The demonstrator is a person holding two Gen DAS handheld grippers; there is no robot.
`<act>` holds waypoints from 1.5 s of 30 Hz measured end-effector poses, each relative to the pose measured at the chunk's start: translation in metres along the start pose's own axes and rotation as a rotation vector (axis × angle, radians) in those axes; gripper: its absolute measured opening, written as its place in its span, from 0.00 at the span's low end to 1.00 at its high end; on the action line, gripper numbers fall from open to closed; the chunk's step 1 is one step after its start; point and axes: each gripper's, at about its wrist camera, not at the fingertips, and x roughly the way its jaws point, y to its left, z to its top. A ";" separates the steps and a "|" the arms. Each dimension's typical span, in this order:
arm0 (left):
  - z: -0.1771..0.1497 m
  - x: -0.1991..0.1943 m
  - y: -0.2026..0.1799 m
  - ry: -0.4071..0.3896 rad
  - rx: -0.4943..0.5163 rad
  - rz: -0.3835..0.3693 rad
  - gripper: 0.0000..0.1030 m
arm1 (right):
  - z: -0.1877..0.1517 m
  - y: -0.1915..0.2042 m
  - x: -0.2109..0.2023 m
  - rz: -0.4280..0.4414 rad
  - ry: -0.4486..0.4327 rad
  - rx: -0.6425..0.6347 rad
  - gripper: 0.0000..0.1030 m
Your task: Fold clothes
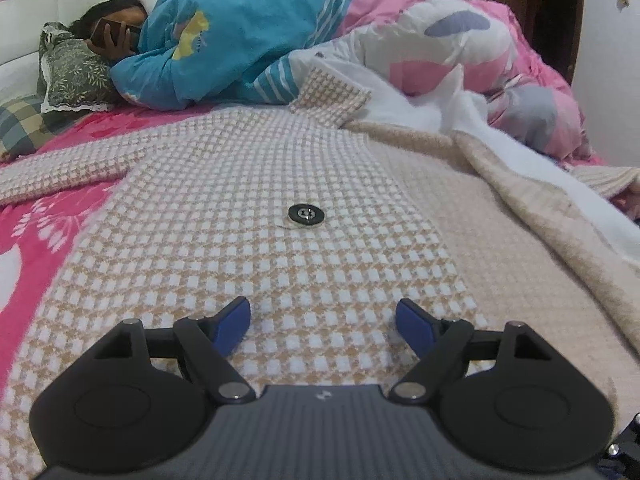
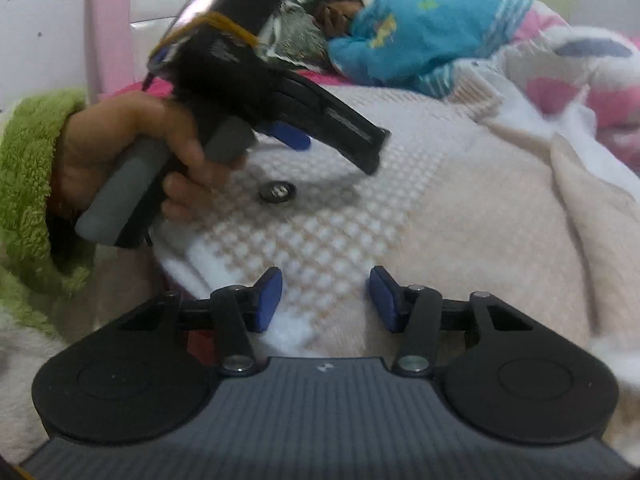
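Observation:
A beige and white checked coat [image 1: 248, 200] lies spread on the bed, its plain beige lining [image 1: 472, 216] turned open on the right. A black button [image 1: 306, 213] sits on the checked front. My left gripper [image 1: 322, 322] is open and empty, just above the checked cloth near its front hem. My right gripper [image 2: 325, 298] is open and empty over the coat [image 2: 460, 208]. In the right wrist view the left gripper's body [image 2: 280, 92] is held in a hand above the button [image 2: 277, 191].
A person in a blue top [image 1: 240, 36] lies at the back of the bed on a green pillow [image 1: 72, 72]. A pink and white quilt [image 1: 480, 52] is piled at the back right. The pink bedsheet [image 1: 36, 232] shows at the left.

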 end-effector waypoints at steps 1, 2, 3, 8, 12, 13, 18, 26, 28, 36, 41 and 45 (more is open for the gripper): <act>0.002 -0.003 0.004 -0.006 -0.017 -0.006 0.79 | -0.001 0.001 -0.001 0.002 0.006 0.011 0.46; 0.005 -0.005 0.010 -0.014 -0.040 -0.009 0.79 | -0.001 0.002 -0.002 0.001 0.008 0.015 0.46; 0.007 -0.007 0.016 -0.020 -0.065 -0.010 0.79 | 0.000 0.003 -0.003 0.000 0.010 0.019 0.46; 0.004 0.007 0.043 0.008 -0.142 0.014 0.78 | -0.003 0.004 0.000 -0.004 0.023 0.031 0.47; 0.003 0.003 0.037 -0.010 -0.109 0.029 0.78 | -0.007 0.003 -0.015 0.003 0.027 0.089 0.48; 0.003 0.000 0.033 -0.017 -0.100 0.029 0.79 | -0.009 0.002 -0.023 0.009 0.024 0.113 0.48; 0.000 -0.025 0.009 -0.077 -0.051 -0.017 0.81 | -0.017 -0.018 -0.063 -0.001 -0.027 0.266 0.54; -0.011 -0.052 -0.051 -0.079 0.078 -0.113 0.81 | -0.041 -0.104 -0.130 -0.213 -0.204 0.691 0.73; -0.018 -0.050 -0.065 -0.052 0.112 -0.130 0.81 | -0.051 -0.128 -0.145 -0.305 -0.243 0.770 0.74; -0.037 -0.029 -0.090 0.068 0.168 -0.072 0.83 | -0.090 -0.213 -0.149 -0.494 -0.246 1.074 0.74; -0.032 -0.023 -0.095 0.106 0.162 -0.040 0.84 | -0.099 -0.232 -0.133 -0.459 -0.289 1.111 0.63; -0.028 -0.020 -0.099 0.132 0.164 -0.011 0.86 | -0.099 -0.234 -0.135 -0.448 -0.310 1.116 0.46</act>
